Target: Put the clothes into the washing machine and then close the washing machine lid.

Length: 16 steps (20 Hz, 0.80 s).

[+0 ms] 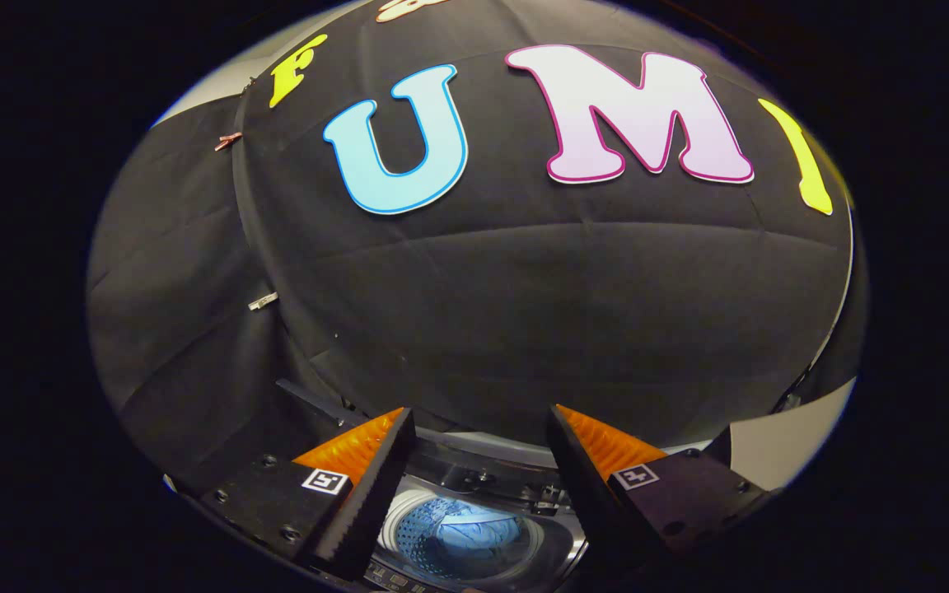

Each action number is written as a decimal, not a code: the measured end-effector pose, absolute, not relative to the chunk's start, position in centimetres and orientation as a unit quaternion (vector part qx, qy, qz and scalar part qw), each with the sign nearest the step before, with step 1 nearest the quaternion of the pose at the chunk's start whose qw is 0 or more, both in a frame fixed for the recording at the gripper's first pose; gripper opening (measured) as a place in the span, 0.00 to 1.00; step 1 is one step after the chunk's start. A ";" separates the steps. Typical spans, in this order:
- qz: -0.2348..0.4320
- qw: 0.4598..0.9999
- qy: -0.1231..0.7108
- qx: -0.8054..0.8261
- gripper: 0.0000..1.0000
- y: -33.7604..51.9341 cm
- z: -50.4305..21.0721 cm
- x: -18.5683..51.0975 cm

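Observation:
My gripper (479, 416) is held high and stands open, with nothing between its fingers. Far below, seen through the gap between the fingers, is the washing machine (491, 478) with its top open. A blue piece of clothing (474, 531) lies inside the perforated drum (417, 527). The machine's lid (318, 402) appears raised at the back left, just beyond the left finger; most of it is hidden. The fingers are well above the drum opening and touch nothing.
The black cloth wall of the booth (524, 313) rises straight ahead, close behind the machine. A pale wall (779, 445) shows to the right beyond the right finger. Two clips (263, 301) hold the cloth at a seam on the left.

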<state>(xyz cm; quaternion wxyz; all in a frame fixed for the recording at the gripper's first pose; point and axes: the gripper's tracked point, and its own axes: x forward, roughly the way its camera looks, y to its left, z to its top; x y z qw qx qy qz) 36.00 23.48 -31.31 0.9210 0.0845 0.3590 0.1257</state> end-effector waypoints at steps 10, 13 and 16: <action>0.138 0.889 0.427 0.091 1.00 24.7 -32.2 27.0; 0.144 0.878 0.449 0.080 0.99 25.3 -33.0 25.0; 0.144 0.874 0.461 0.053 0.99 25.4 -34.1 23.8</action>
